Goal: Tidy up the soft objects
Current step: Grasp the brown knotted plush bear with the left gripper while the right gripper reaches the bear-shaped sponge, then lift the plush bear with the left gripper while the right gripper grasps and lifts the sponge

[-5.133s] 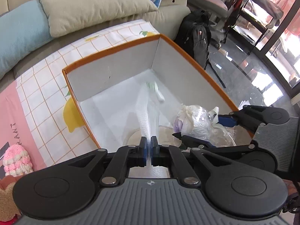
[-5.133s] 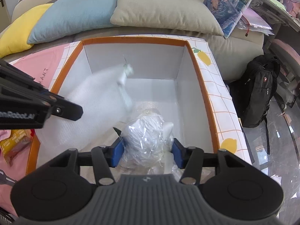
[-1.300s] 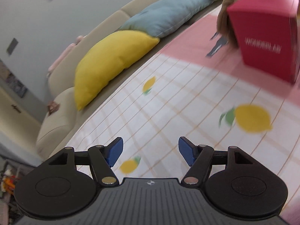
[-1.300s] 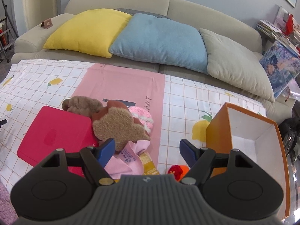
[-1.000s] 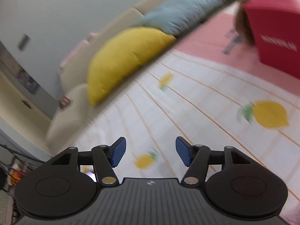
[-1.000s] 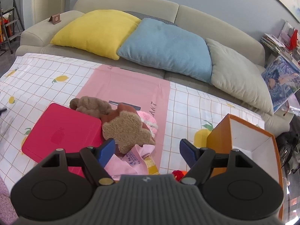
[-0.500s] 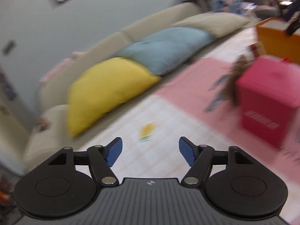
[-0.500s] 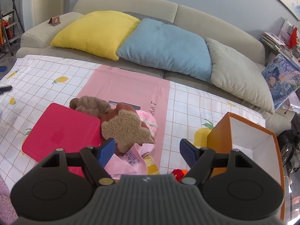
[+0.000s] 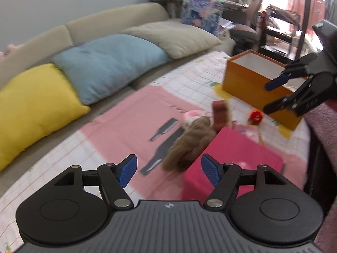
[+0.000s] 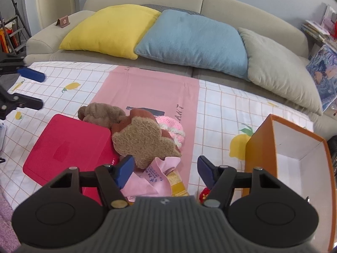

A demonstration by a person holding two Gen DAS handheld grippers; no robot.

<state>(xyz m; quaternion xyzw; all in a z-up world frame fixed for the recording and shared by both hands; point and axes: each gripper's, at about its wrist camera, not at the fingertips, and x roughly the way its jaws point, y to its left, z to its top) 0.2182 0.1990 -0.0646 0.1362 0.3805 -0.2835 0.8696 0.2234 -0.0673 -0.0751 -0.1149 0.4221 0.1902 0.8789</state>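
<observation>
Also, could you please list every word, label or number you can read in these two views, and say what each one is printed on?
"ANT": the end of a longer word on the pink panel of the tablecloth; the rest is hidden behind the toys.
Blue print on the pink packet: too small to read.
Raised patch on the red box: no legible text.
Books and papers at the right edge: too blurred to read.
Grippers: a small emblem only, no words.

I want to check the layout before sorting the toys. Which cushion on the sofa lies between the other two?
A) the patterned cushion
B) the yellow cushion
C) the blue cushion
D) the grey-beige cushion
C: in the right wrist view the blue cushion lies in the middle, with the yellow cushion on its left and the grey-beige cushion on its right, all along the sofa.
</observation>
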